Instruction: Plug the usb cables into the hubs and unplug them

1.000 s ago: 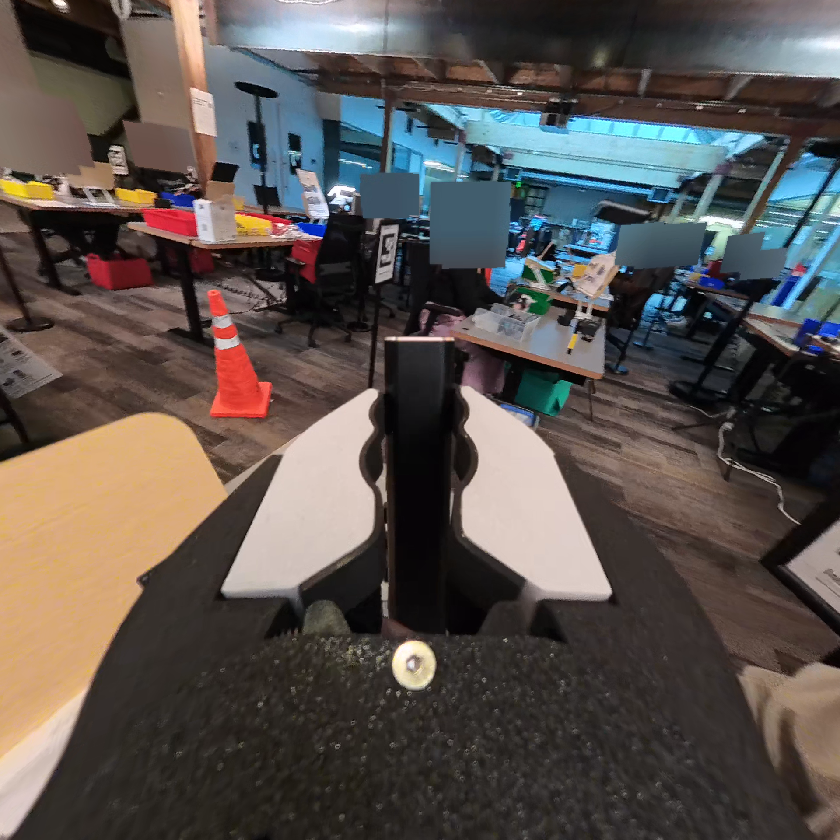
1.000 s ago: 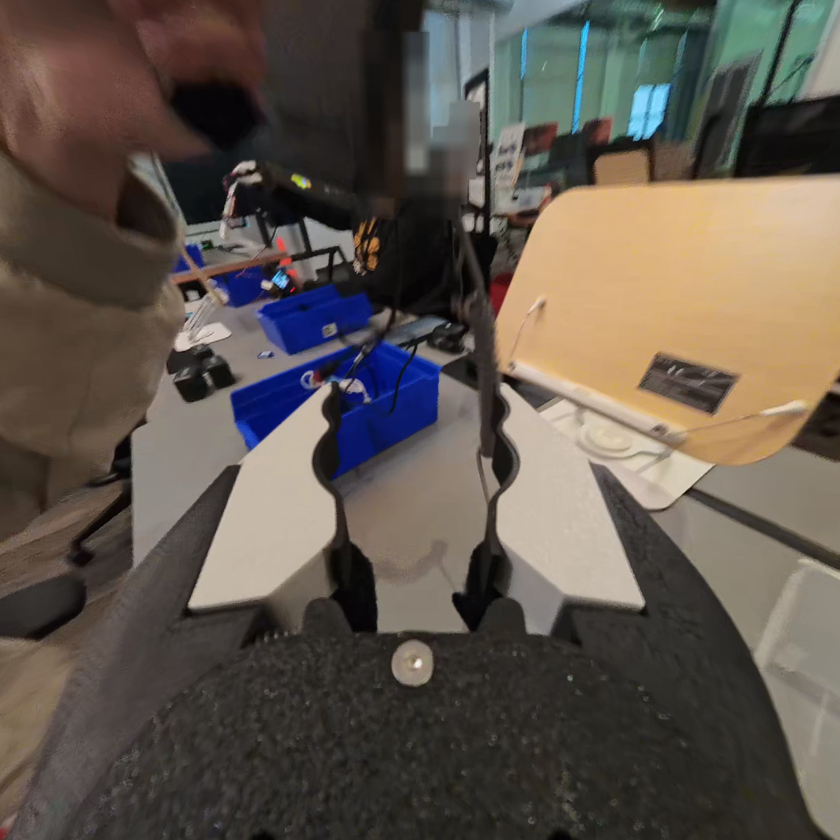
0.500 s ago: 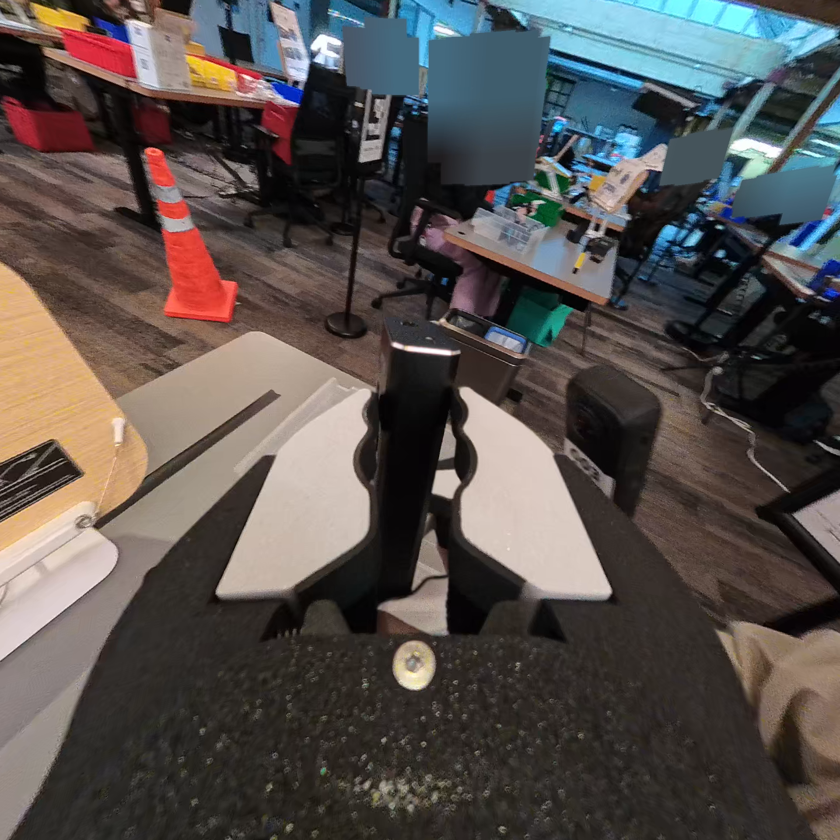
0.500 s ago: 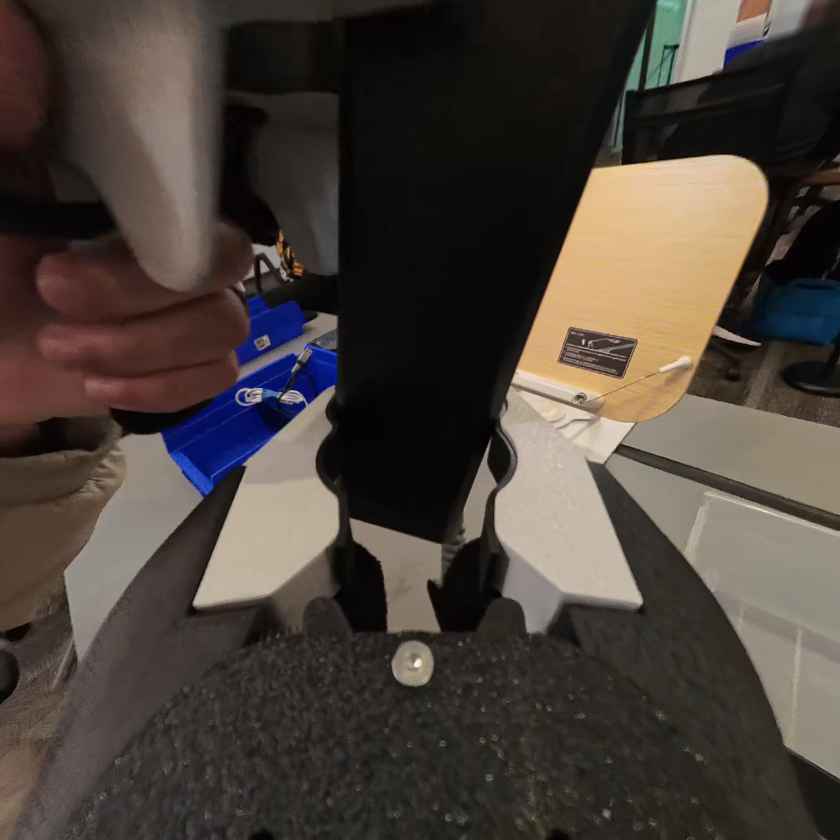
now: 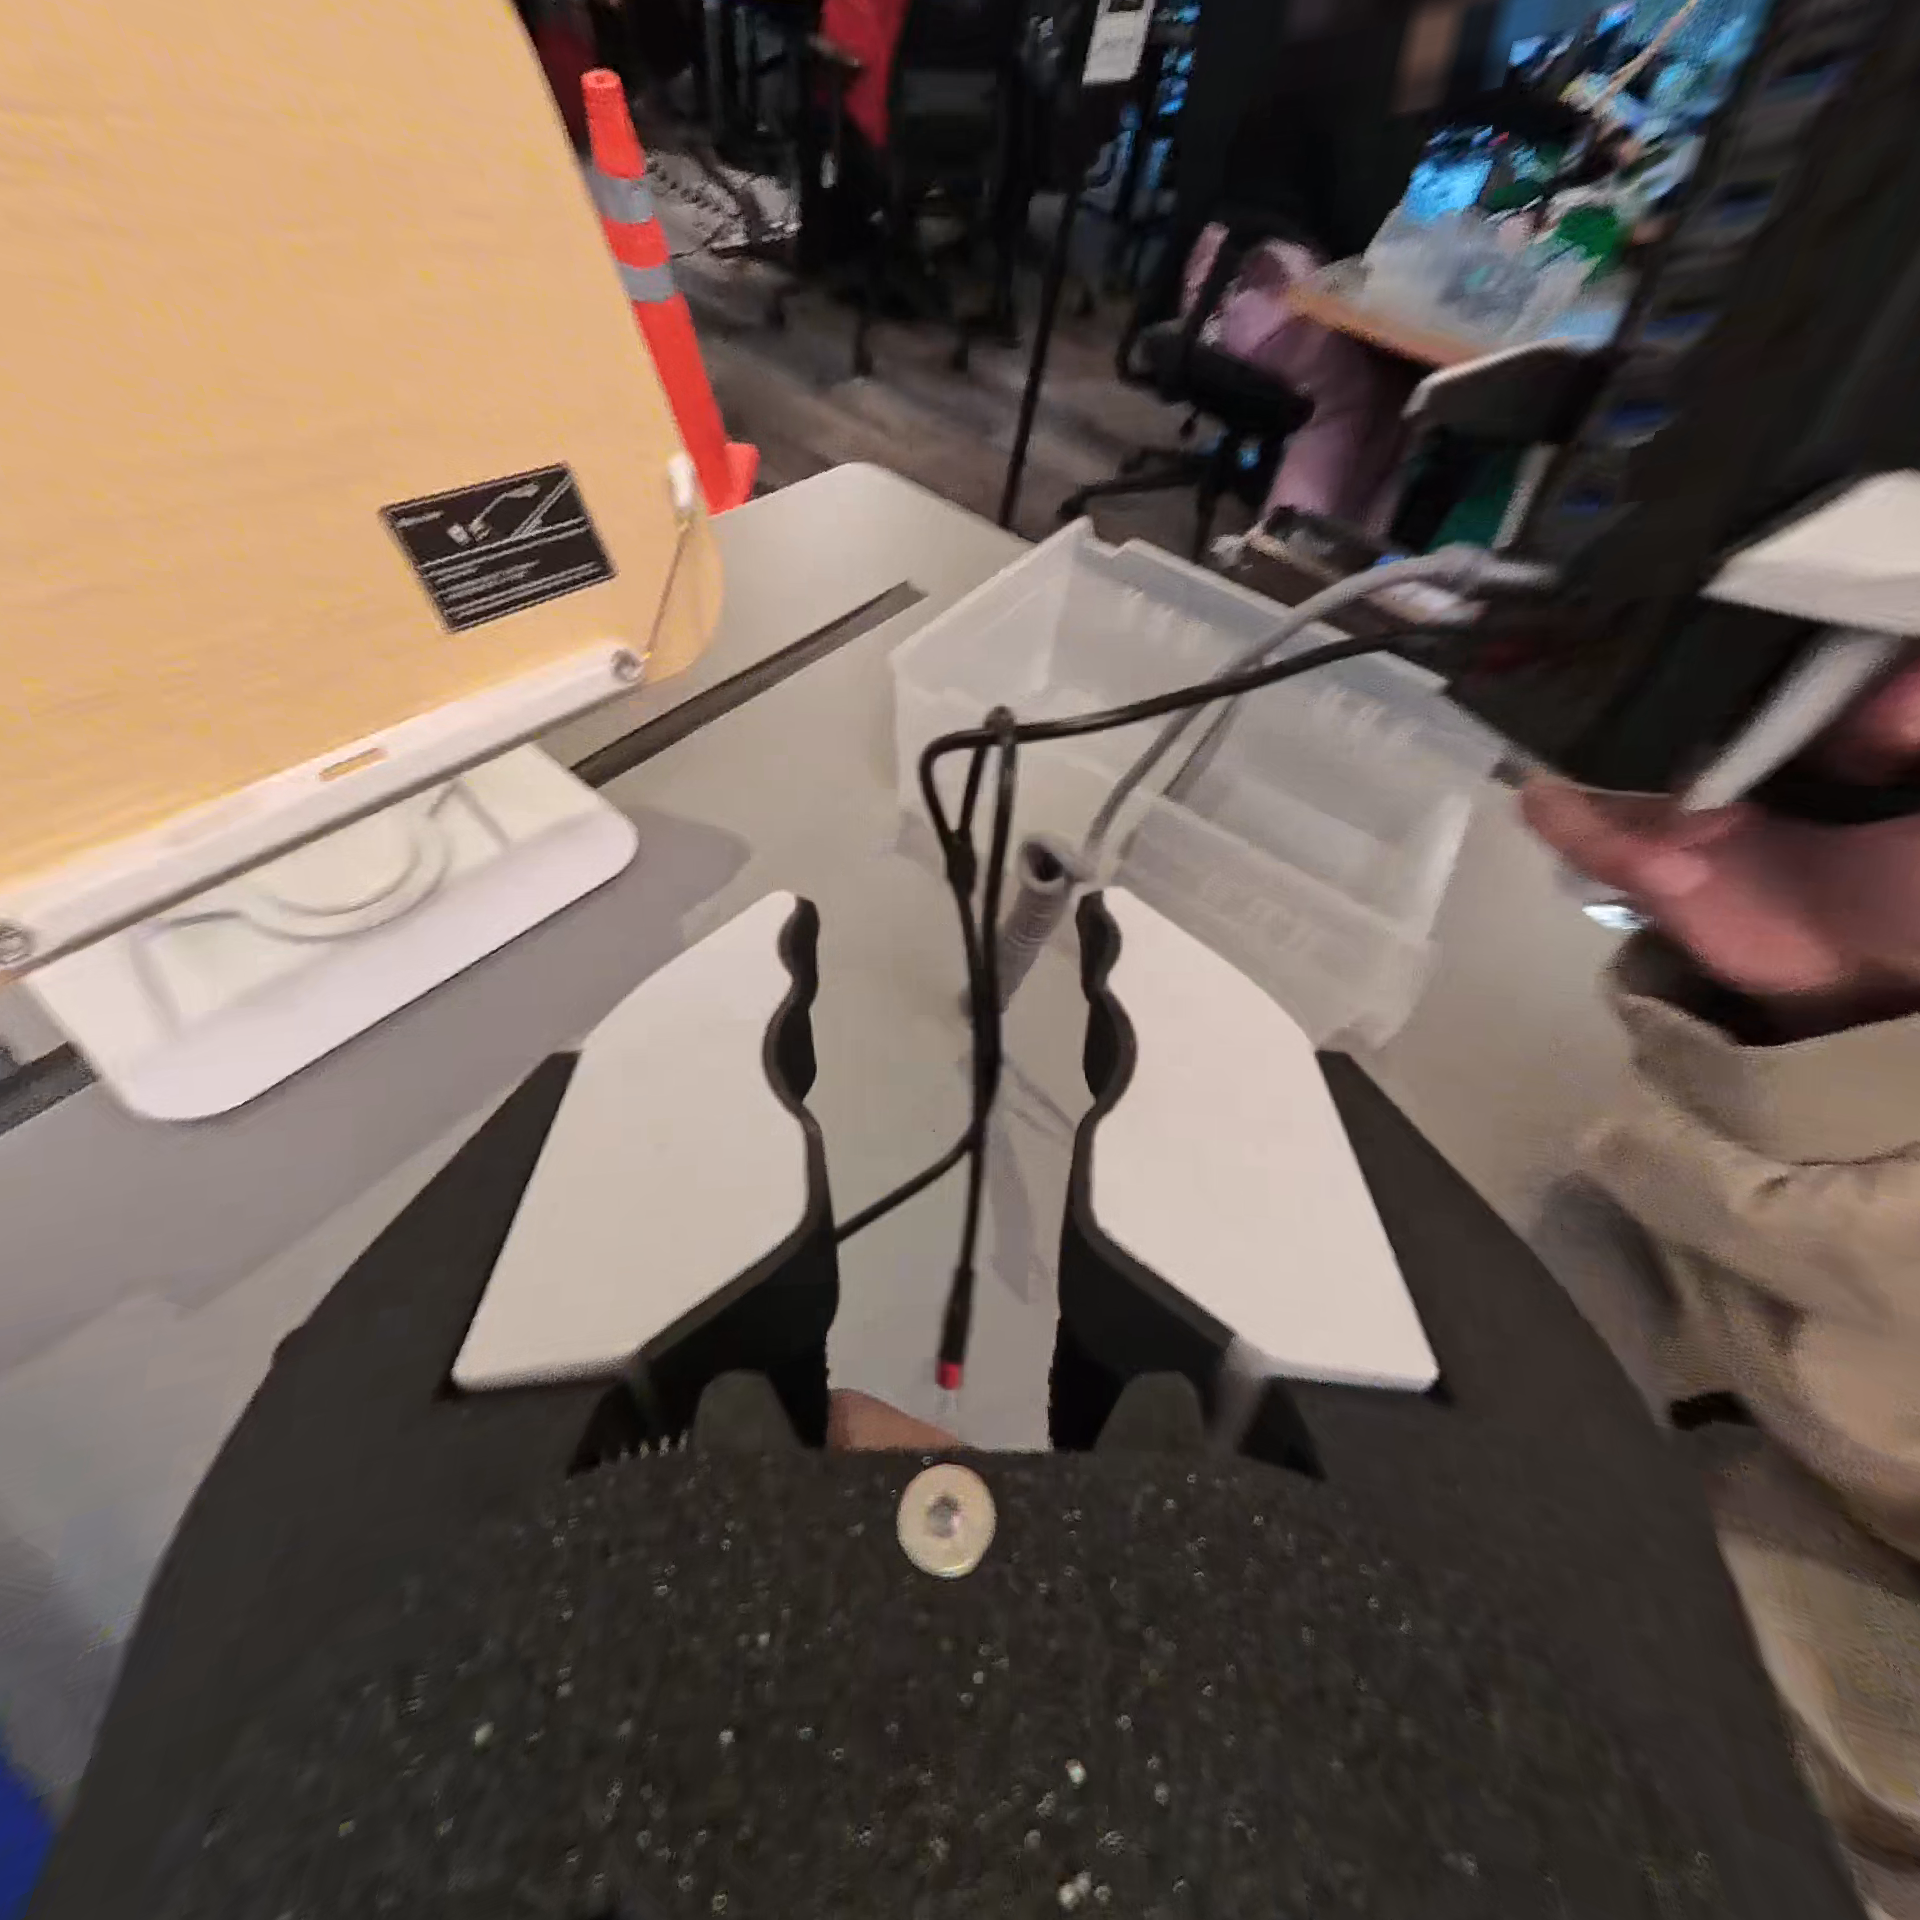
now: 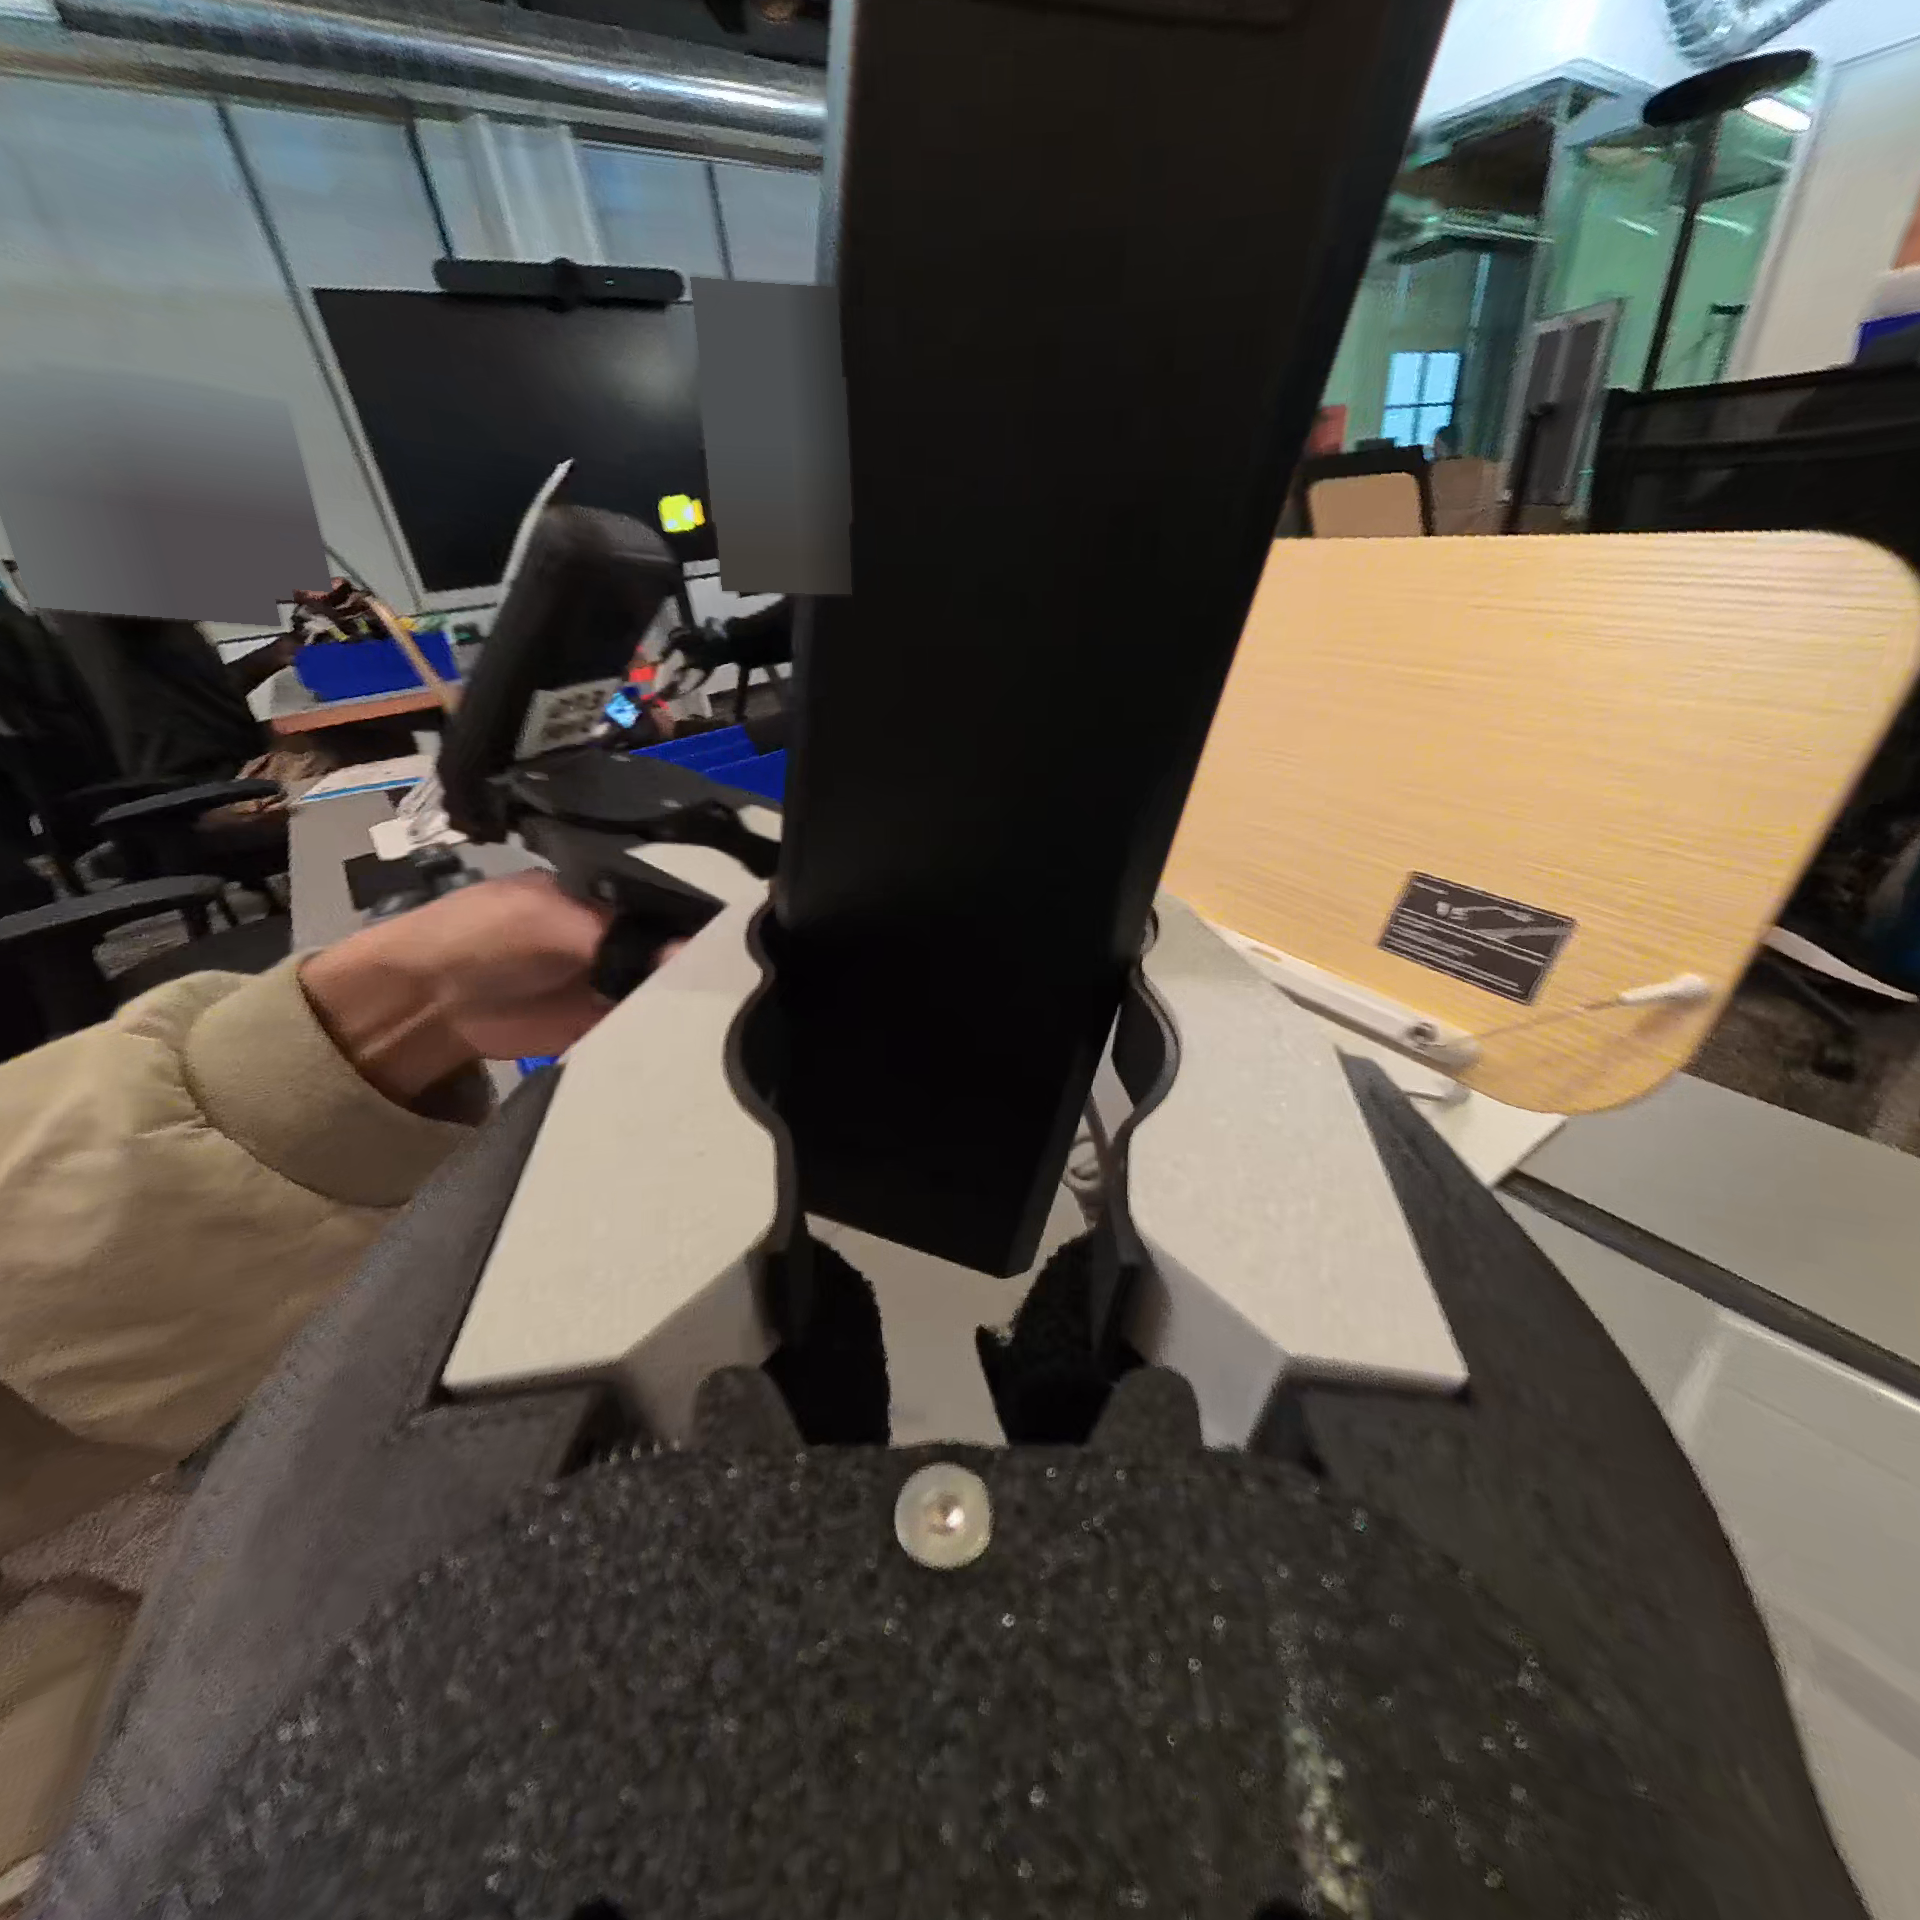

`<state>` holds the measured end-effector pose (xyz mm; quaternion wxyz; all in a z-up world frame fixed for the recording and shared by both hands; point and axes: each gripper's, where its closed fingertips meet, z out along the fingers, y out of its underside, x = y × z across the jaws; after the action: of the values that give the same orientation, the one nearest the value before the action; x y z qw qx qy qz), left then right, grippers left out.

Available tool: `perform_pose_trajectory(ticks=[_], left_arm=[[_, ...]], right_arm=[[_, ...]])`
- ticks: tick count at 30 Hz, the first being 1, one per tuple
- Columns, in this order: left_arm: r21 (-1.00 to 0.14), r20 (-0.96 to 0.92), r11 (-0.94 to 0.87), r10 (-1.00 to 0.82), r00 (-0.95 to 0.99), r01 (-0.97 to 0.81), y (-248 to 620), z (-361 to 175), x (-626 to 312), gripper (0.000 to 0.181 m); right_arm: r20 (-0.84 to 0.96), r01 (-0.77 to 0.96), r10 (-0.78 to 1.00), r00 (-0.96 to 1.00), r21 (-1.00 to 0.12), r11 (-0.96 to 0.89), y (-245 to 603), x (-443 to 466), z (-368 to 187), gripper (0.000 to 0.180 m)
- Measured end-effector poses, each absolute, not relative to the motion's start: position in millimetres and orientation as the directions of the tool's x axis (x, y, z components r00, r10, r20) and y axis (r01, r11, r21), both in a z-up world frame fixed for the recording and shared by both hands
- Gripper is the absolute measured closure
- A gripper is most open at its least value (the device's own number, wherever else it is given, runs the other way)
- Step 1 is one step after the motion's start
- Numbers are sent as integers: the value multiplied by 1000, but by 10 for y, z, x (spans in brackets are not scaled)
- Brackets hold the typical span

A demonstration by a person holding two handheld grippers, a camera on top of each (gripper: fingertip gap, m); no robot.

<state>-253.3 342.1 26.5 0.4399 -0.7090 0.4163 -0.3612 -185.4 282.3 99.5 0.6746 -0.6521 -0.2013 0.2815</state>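
— How many cables do you count?
— 2 cables: 1 black cable (image 5: 971, 997) and 1 grey cable (image 5: 1164, 769).
— And hubs?
— 1 black hub (image 6: 1039, 644).
— Other things?
— 2 grippers, 1 clear bin (image 5: 1226, 717), 1 orange cone (image 5: 655, 260), 1 wooden board (image 5: 260, 343).

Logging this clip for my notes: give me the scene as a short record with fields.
left claw: open, holds nothing
right claw: shut on hub
black cable: hangs between left claw's fingers, red tip down
grey cable: hangs beside it, above table
bin: clear, behind cables
board: wooden, tilted, far left
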Motion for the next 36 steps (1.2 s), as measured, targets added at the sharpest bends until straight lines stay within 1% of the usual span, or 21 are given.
perform_pose_trajectory(ticks=[2, 3, 4, 6, 8, 10, 12, 14, 18, 22, 24, 27, 28, 30, 32, 36], left_arm=[[-915, 113, -262, -897, 428, -307, 3483, 142, -2546, 138], [-913, 101, -253, -900, 424, -321, 3481, 106, -2552, 150], [-917, 97, -243, -905, 414, -317, 3467, 102, -2564, 177], [-923, 134, -262, -905, 405, -281, 3443, 140, -2610, 178], [-932, 225, -306, -910, 349, -196, 3373, 252, -2651, 178], [-925, 346, -371, -911, 225, -78, 3248, 424, -2693, 178], [-887, 462, -461, -882, 91, 24, 3138, 579, -2757, 178], [-848, 525, -524, -851, -7, 82, 3089, 706, -2830, 178], [-834, 517, -519, -854, -66, 188, 3095, 1023, -3135, 179], [-820, 503, -501, -861, -69, 278, 3101, 1316, -3489, 178], [-828, 484, -476, -874, -53, 297, 3073, 1414, -3616, 178], [-886, 430, -403, -899, 81, 231, 3118, 1347, -3708, 178], [-912, 399, -373, -904, 152, 172, 3168, 1235, -3709, 178], [-942, 313, -334, -905, 288, -26, 3287, 833, -3663, 178], [-907, 268, -362, -891, 366, -217, 3378, 336, -3584, 178], [-766, 225, -459, -847, 481, -450, 3513, -533, -3424, 178]], right_arm=[[-85, -107, 678, 730, -994, -10, 2784, -1998, 982, 118], [-74, -91, 686, 723, -996, -11, 2777, -2056, 960, 118], [-54, -59, 684, 727, -998, -17, 2785, -2095, 914, 118], [-4, 23, 679, 734, -999, -31, 2810, -2154, 790, 118], [14, 76, 689, 725, -995, -60, 2829, -2221, 652, 118], [15, 112, 693, 721, -989, -96, 2864, -2286, 501, 117], [23, 146, 685, 729, -982, -123, 2913, -2338, 348, 117], [29, 180, 669, 743, -971, -157, 2973, -2361, 200, 117], [40, 196, 633, 773, -964, -179, 3071, -2299, 45, 118], [26, 161, 580, 814, -970, -182, 3132, -2100, 114, 118], [62, 179, 530, 846, -969, -172, 3161, -1944, 159, 118], [68, 162, 532, 844, -978, -133, 3118, -1835, 296, 118], [56, 140, 541, 839, -983, -116, 3090, -1819, 366, 118], [45, 125, 536, 843, -986, -114, 3057, -1759, 465, 119], [60, 128, 539, 840, -988, -89, 3008, -1725, 564, 119], [29, 68, 563, 826, -997, -47, 2881, -1708, 801, 118]])
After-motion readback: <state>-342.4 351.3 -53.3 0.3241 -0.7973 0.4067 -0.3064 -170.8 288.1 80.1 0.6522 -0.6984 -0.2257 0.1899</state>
